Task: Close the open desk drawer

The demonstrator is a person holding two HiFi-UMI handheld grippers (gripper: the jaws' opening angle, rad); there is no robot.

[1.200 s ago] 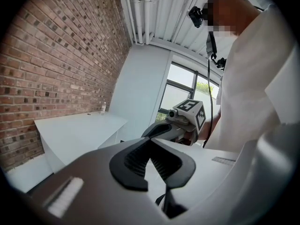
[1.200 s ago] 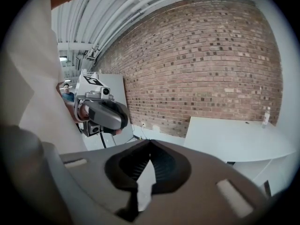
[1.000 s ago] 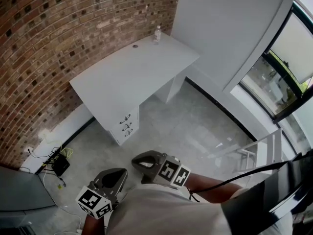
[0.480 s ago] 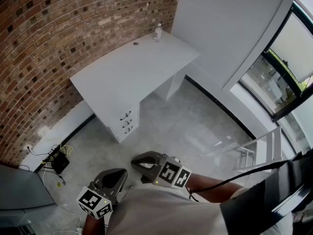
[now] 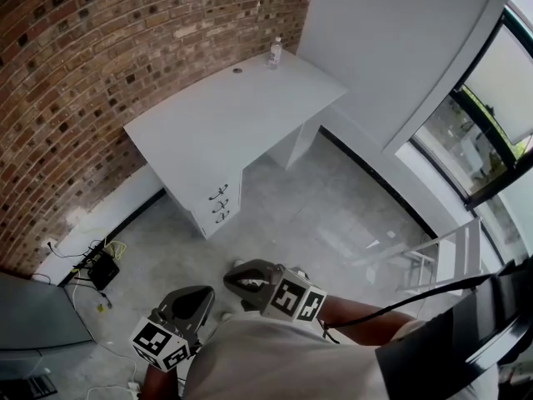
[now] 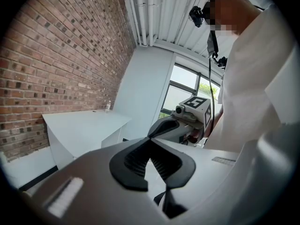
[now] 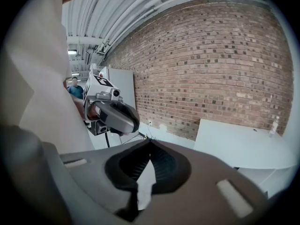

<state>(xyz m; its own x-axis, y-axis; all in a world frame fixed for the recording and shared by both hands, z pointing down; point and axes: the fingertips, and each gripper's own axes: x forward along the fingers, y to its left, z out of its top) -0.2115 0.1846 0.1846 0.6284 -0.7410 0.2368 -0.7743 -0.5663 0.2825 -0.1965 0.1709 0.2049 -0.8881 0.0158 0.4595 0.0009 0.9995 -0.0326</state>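
There is one white desk [image 5: 225, 115]. It stands against the brick wall [image 5: 75, 73], well away from the person. On its front are three drawers [image 5: 219, 205], one above the other, and each has one dark handle. From this far away I cannot tell if any drawer is pulled out. One small bottle [image 5: 274, 52] stands at the far back corner of the desk top. One small dark spot [image 5: 237, 71] sits near it.

Two grippers are low down, close to the person's body. The left gripper [image 5: 202, 297] has its two jaws pressed together at the tips, with nothing between them. The right gripper [image 5: 231, 278] is the same, tips together and holding nothing. The two grippers are side by side and far from the desk. On the floor by the wall lies one black box [image 5: 102, 273] with wires.
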